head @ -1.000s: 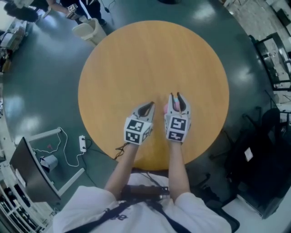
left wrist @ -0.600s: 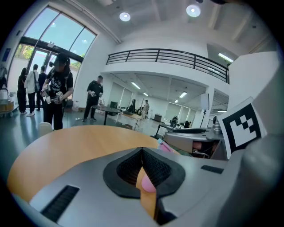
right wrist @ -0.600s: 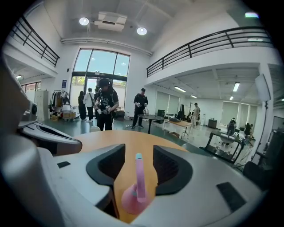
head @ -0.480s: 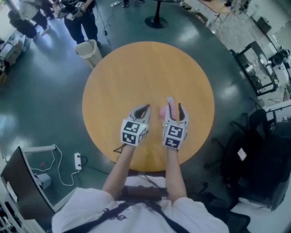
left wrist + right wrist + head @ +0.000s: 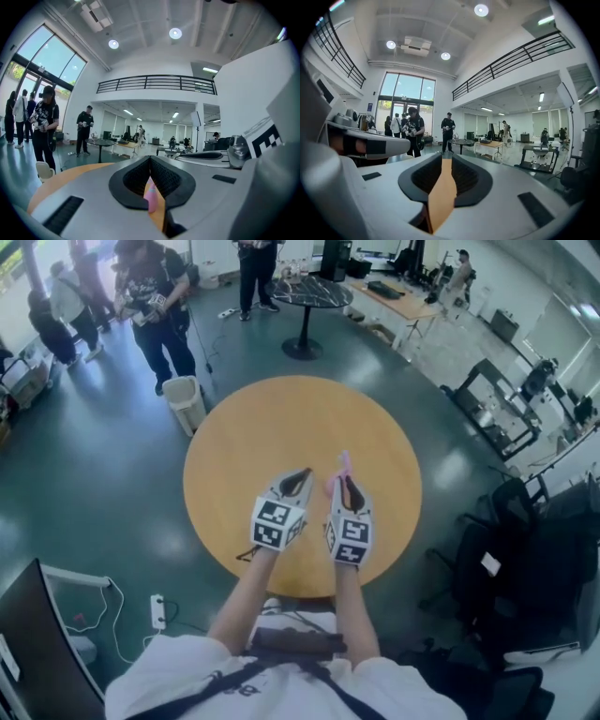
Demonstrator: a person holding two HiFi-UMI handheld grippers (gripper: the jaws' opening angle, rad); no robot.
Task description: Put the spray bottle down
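The set-down step is judged all but finished. The pink spray bottle (image 5: 338, 473) is seen on the round bench (image 5: 281, 418), between the 2 claws and just beside the right claw (image 5: 350, 487). Whether it is brushed by that claw's side cannot be told from the head view.

The right claw's jaws are caught closing with a narrow slit left between them. Only bare bench wood is shown in that slit in the right gripper view, so nothing is gripped.

The left claw (image 5: 300, 474) is held with its tips pressed together and empty. In the left gripper view, the bottle (image 5: 151, 199) is glimpsed below through the gap behind the tips, not clamped by them.

Both claws are carried nearly level above the bench. For the next move, a clean retreat is called for. The right claw should be drawn away from the bottle's side, since a light bottle is judged easily knocked over.
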